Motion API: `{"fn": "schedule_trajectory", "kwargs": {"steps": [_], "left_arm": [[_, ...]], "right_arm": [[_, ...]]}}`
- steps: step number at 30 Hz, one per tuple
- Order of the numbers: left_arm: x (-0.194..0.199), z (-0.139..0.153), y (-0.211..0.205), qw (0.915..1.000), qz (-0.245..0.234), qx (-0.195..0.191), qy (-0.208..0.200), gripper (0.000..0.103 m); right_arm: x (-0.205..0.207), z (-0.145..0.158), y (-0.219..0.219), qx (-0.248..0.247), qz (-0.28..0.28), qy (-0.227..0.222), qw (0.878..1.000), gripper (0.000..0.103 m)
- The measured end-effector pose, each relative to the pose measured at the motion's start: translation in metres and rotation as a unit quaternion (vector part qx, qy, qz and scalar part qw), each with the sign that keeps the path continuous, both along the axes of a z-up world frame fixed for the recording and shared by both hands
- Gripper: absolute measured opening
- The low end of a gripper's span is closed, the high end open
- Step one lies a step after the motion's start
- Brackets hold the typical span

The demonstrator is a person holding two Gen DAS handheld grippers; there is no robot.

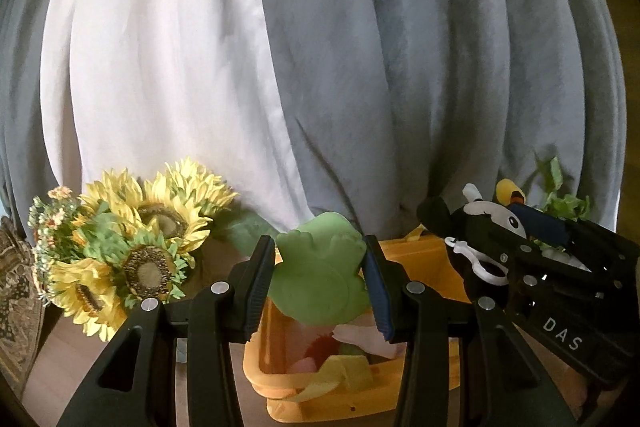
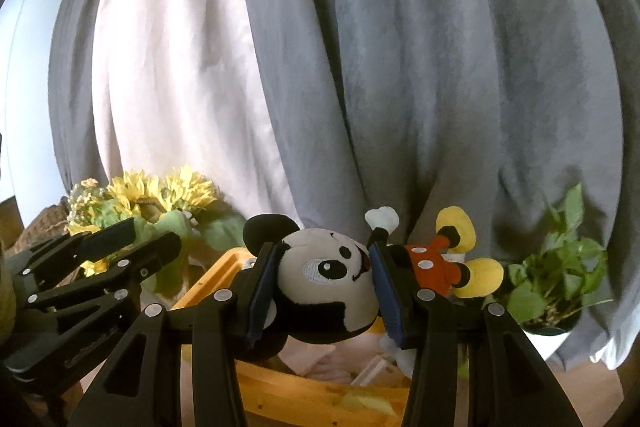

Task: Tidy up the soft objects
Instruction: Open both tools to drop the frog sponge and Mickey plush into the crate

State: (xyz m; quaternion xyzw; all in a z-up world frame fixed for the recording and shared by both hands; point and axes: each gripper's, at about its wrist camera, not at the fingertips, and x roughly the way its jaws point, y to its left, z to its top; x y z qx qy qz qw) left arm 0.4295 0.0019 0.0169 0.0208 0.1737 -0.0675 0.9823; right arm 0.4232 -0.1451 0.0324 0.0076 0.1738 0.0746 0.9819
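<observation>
My left gripper (image 1: pixel 318 283) is shut on a green soft toy (image 1: pixel 320 267) and holds it above an orange basket (image 1: pixel 360 397) that has several soft items inside. My right gripper (image 2: pixel 320 287) is shut on the head of a Mickey Mouse plush (image 2: pixel 328 279), whose red body and yellow shoes stick out to the right. It hangs above the same orange basket (image 2: pixel 304 393). In the left wrist view the right gripper (image 1: pixel 532 239) with the Mickey plush (image 1: pixel 480 223) is at the right. In the right wrist view the left gripper (image 2: pixel 132 239) shows at the left.
A bunch of artificial sunflowers (image 1: pixel 132 247) stands left of the basket on the wooden table (image 1: pixel 60 367). A potted green plant (image 2: pixel 556 279) stands at the right. Grey and white curtains (image 1: pixel 320 47) hang close behind. A patterned woven object (image 1: pixel 16 299) is at the far left.
</observation>
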Motion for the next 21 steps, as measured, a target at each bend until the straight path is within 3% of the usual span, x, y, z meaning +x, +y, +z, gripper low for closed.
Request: {"fn": "schedule_trajectory", "kwargs": {"steps": [12, 21], "left_arm": [[0.042, -0.032, -0.002, 0.9994, -0.002, 0.011, 0.034, 0.044], [0.05, -0.044, 0.002, 0.9987, 0.0, 0.011, 0.05, 0.044]], "right_arm": [[0.045, -0.031, 0.0, 0.0, 0.013, 0.041, 0.999, 0.048], [0.063, -0.046, 0.003, -0.002, 0.016, 0.056, 0.998, 0.053]]}}
